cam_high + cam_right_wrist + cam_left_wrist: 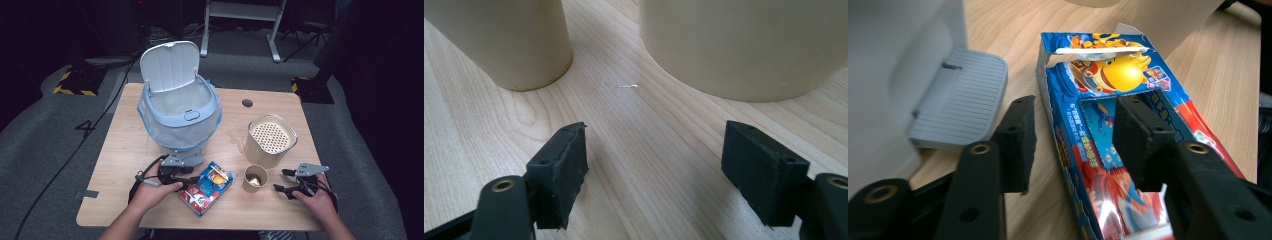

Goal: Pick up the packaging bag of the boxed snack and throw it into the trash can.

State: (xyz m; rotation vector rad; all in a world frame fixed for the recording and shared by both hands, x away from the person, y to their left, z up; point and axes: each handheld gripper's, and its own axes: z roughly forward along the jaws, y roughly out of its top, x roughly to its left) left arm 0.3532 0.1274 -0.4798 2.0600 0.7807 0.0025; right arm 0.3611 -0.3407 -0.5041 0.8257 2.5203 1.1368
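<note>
Blue carton (1108, 130) lies on the counter (125, 150) between spread left fingers (1015, 145), untouched; right fingers (561, 170) spread, empty.

Both forearms enter from the bottom edge. The left black hand-held gripper (186, 181) lies low and level, its jaws parted and pointing right. The right black hand-held gripper (281, 180) points left, low, jaws spread with nothing between them.
</note>
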